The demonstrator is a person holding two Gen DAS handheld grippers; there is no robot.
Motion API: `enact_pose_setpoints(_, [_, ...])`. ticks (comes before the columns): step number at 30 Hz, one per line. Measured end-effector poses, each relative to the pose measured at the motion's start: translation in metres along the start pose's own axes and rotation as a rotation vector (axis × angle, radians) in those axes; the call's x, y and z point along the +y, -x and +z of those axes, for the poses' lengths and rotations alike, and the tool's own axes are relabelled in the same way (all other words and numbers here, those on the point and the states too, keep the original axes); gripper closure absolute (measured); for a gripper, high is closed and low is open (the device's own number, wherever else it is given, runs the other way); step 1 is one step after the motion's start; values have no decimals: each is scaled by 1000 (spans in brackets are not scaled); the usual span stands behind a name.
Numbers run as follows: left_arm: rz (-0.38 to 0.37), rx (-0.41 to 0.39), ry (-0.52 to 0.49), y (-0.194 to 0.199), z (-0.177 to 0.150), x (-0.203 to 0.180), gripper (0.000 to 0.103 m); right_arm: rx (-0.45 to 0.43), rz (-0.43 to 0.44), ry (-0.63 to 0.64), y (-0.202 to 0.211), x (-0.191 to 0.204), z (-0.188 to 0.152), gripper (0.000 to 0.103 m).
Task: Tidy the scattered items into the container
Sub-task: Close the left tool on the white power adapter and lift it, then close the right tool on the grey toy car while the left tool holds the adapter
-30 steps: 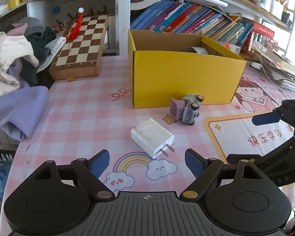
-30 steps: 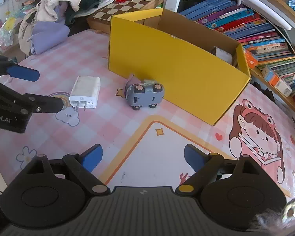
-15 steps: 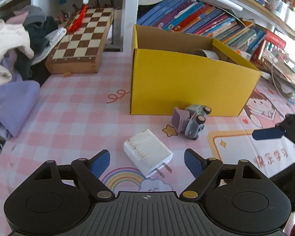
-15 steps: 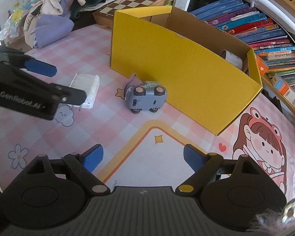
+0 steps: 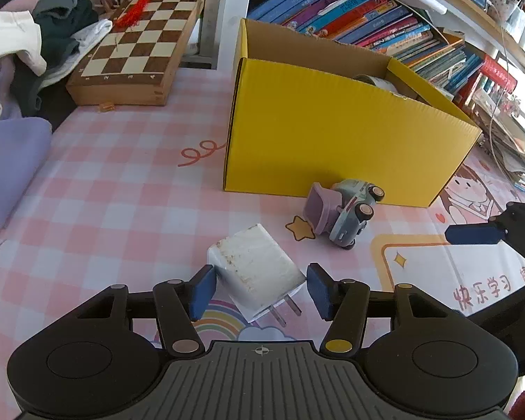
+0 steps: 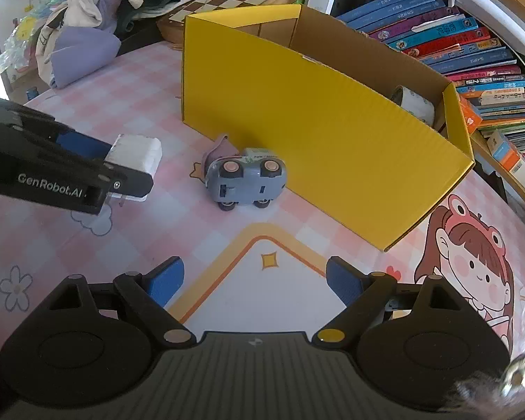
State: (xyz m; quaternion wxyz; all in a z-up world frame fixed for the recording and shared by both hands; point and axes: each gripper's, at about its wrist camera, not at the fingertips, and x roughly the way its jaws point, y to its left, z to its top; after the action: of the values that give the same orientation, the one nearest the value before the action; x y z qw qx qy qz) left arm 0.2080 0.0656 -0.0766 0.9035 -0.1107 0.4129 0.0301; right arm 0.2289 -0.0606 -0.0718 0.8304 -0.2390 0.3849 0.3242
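L gripper (image 5: pixel 260 292) jaws apart round charger (image 5: pixel 255 273) | R gripper (image 6: pixel 254 281) jaws wide, empty

Your table (image 5: pixel 122 192) had a pink checked cover | on it lay: yellow box (image 5: pixel 332 140), white charger (image 5: pixel 255 269), toy car (image 5: pixel 343 210), chessboard (image 5: pixel 136 52), clothes (image 5: pixel 14 150).

Bright daylight fills both views, strongest from a window at about two o'clock in the left wrist view, where the far shelf edge washes out pale. The yellow box (image 5: pixel 346 133) throws a short soft shadow onto the pink checked tablecloth (image 5: pixel 122 203) at its near foot, and the toy car (image 6: pixel 245 178) sits partly in that shade. Both pictures are sharp in the middle but bend hard at the rims, corners go black, and a blurred glare spot sits at five o'clock in the right wrist view.
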Motion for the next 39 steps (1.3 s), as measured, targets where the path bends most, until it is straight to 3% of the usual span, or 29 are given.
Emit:
enact_pose_setpoints(9, [2,6,-29,-2,-1,-1,48,3,18,-36,-15,-4,13,14])
enact_pose_setpoints(16, [0,21,-8,5,-3,5,55,9,36,-51,-27,-4,22,12])
enact_pose_setpoints(34, [25,22,-11,30,-8,17,55,30,92,-163,-67,-13,57,14])
enact_pose_setpoints(37, [26,18,-8,33,-9,18,56,18,92,-158,-67,-10,58,21])
enact_pose_setpoints(38, [26,17,-8,33,-9,19,56,12,92,-154,-66,-9,59,32])
enact_pose_setpoints(39, [24,17,-9,34,-9,19,56,5,91,-150,-65,-8,59,37])
